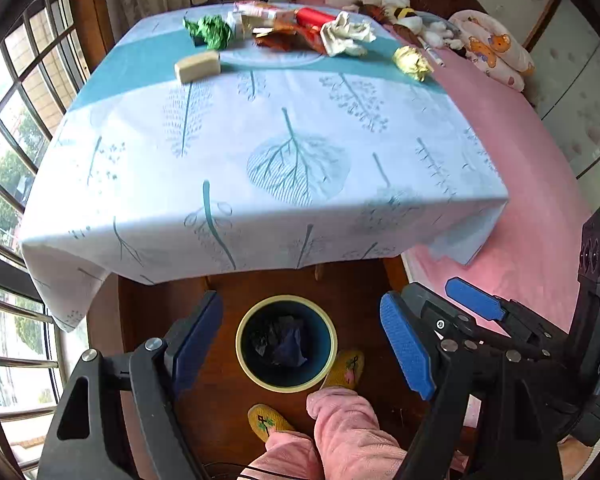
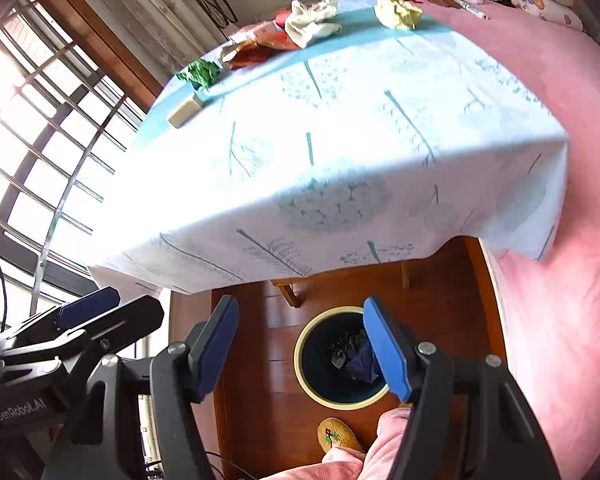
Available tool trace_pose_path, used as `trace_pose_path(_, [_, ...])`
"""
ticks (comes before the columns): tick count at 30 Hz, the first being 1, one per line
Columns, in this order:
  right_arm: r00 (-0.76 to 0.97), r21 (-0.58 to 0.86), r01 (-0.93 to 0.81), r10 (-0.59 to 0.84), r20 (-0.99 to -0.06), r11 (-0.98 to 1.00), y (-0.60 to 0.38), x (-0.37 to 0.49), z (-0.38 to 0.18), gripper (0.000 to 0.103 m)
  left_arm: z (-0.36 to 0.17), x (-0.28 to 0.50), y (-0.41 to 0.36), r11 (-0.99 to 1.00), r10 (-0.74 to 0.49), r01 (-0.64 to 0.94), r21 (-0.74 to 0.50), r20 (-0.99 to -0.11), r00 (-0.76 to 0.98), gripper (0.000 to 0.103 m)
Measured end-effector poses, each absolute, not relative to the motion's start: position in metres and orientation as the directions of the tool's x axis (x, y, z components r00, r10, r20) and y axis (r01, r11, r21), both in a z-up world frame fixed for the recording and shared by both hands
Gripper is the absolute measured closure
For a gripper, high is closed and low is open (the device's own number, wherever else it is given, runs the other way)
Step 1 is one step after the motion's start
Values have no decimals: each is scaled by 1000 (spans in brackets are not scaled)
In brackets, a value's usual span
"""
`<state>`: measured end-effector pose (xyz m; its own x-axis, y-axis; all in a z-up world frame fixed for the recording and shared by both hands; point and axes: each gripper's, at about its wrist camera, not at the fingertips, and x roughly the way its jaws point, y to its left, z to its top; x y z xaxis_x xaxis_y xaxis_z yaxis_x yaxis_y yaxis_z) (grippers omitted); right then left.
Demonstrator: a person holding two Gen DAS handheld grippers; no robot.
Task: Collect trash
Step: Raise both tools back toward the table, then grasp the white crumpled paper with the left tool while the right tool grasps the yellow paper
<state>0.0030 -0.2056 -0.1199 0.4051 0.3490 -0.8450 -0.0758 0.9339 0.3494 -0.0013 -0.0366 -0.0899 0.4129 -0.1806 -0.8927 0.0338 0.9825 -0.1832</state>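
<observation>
Trash lies at the far end of the table [image 1: 260, 140] [image 2: 340, 140]: a green paper ball [image 1: 210, 30] [image 2: 200, 72], a beige block [image 1: 198, 66] [image 2: 184, 112], orange-red wrappers [image 1: 288, 36] [image 2: 260, 50], a white crumpled paper [image 1: 346, 34] [image 2: 312, 20] and a yellow paper ball [image 1: 412, 62] [image 2: 398, 12]. On the floor in front of the table stands a round bin [image 1: 241, 340] [image 2: 300, 360] with dark crumpled trash inside. My left gripper [image 1: 302, 346] and right gripper [image 2: 300, 350] hang side by side high above the bin. Both are open and empty.
A pink bed [image 1: 520, 160] [image 2: 560, 280] borders the table on the right, with pillows and plush toys [image 1: 492, 50] at its head. Barred windows [image 1: 4, 160] line the left. The person's pink trouser legs [image 1: 348, 432] and yellow slippers [image 1: 268, 420] stand beside the bin.
</observation>
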Motion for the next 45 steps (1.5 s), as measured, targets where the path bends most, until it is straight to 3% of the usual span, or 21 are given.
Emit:
trace_pose_path(11, [567,252,-110,269,-779,962,-209,8,1,37,30,6,-37,980,-201,111,-167,-809,552,24])
trace_pose_path(22, [671,155,-99,181,-719,983,-237,68,51,37,65,75,-48,988,-150,71,-135,-782,605,24])
trace_pose_path(32, [605,175,-108,205,-769,979,-297,228,8,37,42,225,-85,993,-69,-41,-111,-825,561,24])
trace_pose_path(45, [375,222,-211,289,-881,952,-329,394,-92,37,-43,390,-123,986,-9,-150,-67,-934,358,24])
